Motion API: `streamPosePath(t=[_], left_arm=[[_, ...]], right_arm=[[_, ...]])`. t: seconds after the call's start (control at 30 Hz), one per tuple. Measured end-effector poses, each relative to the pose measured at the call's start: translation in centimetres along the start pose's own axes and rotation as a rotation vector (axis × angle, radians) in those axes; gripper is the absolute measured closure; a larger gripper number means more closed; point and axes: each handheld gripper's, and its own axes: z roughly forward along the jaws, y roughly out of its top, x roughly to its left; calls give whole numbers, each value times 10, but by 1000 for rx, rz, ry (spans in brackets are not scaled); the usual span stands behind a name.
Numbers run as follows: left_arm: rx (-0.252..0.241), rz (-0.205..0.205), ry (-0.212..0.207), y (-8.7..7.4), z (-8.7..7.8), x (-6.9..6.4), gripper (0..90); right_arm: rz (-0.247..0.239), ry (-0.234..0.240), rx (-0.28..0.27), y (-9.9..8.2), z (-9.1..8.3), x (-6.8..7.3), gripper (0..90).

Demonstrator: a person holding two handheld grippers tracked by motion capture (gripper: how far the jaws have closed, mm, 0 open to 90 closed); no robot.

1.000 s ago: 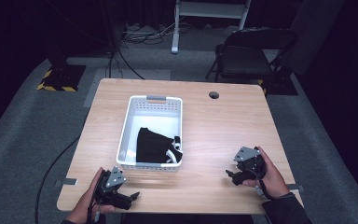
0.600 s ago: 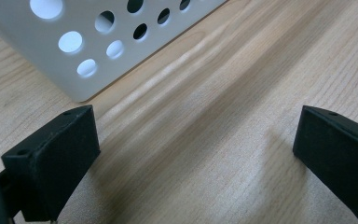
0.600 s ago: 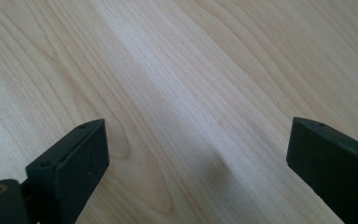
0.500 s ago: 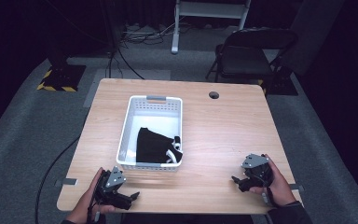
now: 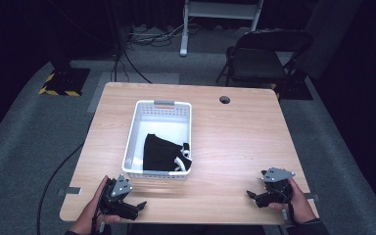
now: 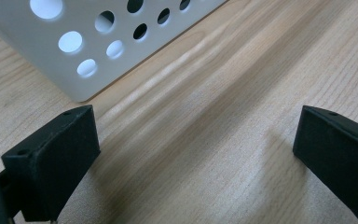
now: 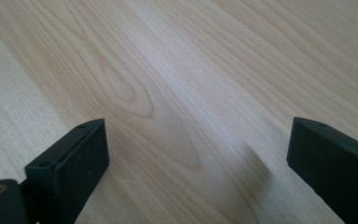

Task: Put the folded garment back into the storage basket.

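A white perforated basket [image 5: 133, 128] stands left of the table's middle, with a black cloth with white trim [image 5: 164, 153] lying in its near half. My left gripper [image 5: 136, 207] rests near the front left edge, just in front of the basket, open and empty. In the left gripper view the basket's wall [image 6: 93, 42] stands close ahead, and the gripper [image 6: 196, 154] spans bare wood. My right gripper [image 5: 254, 197] sits near the front right corner, open with nothing between its jaws. The right gripper view has the gripper [image 7: 198, 158] over plain tabletop.
The wooden table [image 5: 235, 142] has a round cable hole [image 5: 224, 100] at the back right. A black folding chair [image 5: 259, 56] stands behind it, beside a white stand [image 5: 220, 19]. Cables run over the grey floor at the left.
My right gripper has drawn back toward the front right corner and settled lower. The left gripper, the basket and the cloth have stayed put.
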Motion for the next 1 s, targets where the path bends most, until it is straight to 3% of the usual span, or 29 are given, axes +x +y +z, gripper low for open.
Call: streamPosePath(t=[0.33,1.0], left_arm=[[1,0,0,0,0,0,2],[-2,-2,4,-1,0,0,2]], right_arm=[[122,60,-61,-22,-4,-9,36],[127,53,-64,-23,-4,-9,27]])
